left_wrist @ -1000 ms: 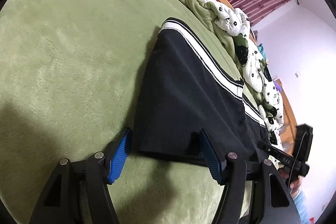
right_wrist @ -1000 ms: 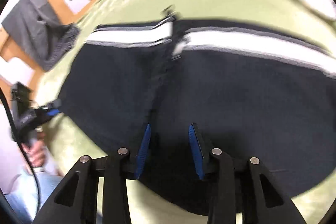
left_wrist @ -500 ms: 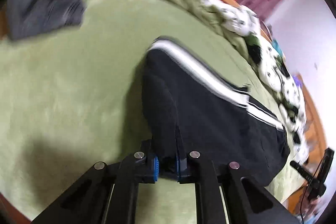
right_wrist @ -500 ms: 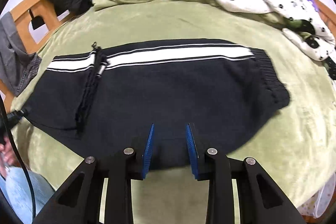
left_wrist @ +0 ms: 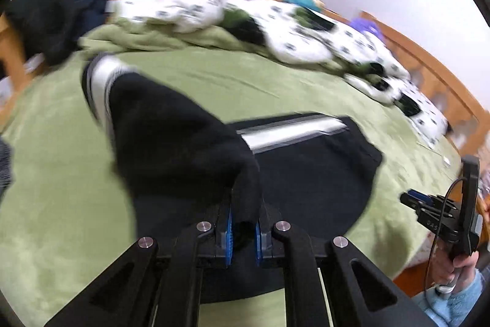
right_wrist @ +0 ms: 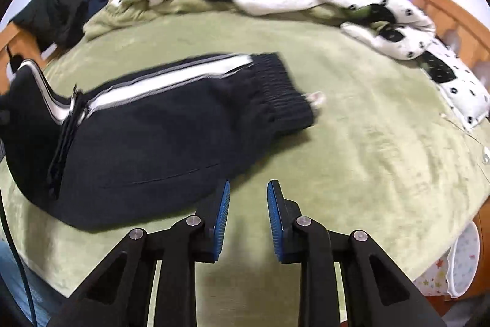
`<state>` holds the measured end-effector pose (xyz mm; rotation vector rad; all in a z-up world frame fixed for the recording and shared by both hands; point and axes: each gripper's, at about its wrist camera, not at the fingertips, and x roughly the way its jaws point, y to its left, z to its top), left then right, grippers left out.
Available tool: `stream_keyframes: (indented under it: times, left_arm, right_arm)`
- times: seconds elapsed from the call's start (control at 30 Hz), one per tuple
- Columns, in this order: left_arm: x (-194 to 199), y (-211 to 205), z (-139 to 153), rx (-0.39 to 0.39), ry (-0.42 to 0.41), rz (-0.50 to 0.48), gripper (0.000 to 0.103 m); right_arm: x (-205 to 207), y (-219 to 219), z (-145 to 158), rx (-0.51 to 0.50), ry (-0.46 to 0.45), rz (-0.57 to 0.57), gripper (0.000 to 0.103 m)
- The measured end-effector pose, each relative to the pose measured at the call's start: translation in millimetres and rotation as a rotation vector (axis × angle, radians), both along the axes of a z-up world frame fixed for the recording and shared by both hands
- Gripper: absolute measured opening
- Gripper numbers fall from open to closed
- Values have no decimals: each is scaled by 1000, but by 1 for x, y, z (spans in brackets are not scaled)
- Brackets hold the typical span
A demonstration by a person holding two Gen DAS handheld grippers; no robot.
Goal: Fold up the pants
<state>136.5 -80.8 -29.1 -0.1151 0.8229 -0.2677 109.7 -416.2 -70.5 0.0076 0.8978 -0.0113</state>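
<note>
Black pants (right_wrist: 159, 143) on green blanket (right_wrist: 367, 143): we've clamped left gripper (left_wrist: 243, 230) on the left end, now lifted off the bed. Right gripper (right_wrist: 246, 216) released, empty. Final fold underway.

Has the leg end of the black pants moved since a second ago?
Yes. The left gripper has lifted the leg end of the black pants off the green blanket and carried it toward the waistband.

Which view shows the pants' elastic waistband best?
Right wrist. The ribbed waistband of the pants lies fully visible there on the green blanket. Left wrist shows only its blurred far edge, behind the raised fold held by the left gripper.
</note>
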Motion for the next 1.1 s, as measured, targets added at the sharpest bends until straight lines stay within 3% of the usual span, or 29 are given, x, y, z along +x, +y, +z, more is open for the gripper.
stream_keyframes:
  times: [0.17,0.33,0.43,0.53,0.6,0.67,0.77,0.83,0.9,0.97,1.1]
  left_arm:
    - [19,-89,-41,-105,70,-122,9]
    - [27,-132,-99,-210,216,-158,10]
    - [21,-135,-104,-198,202,-176,16]
    - [10,-126,-82,-207,182,-222,28]
    - [-8,-109,-59,-193,107,-215,49]
    - [-26,-88,-42,-147,26,-198,58]
    - [-49,-53,-31,-34,-35,-111,59]
    - [-65,-27,-39,46,-30,-37,60]
    - [-76,-3,-53,32,9,-7,60]
    - [-84,22,-76,-31,71,23,60]
    - [-82,40,-103,-44,108,79,60]
  right_arm:
    - [-3,-35,2,70,-16,-73,25]
    - [-3,-45,-2,29,-23,-91,25]
    - [-2,-42,-6,29,-4,-74,25]
    - [0,-36,-9,49,6,-50,25]
    - [5,-29,-10,78,14,-29,25]
    - [10,-21,-11,120,24,-11,26]
    - [24,-5,-16,203,61,34,27]
    - [34,7,-21,232,86,58,27]
    - [44,21,-27,254,107,80,27]
    - [56,36,-35,268,132,102,27]
    - [77,56,-49,236,173,130,27]
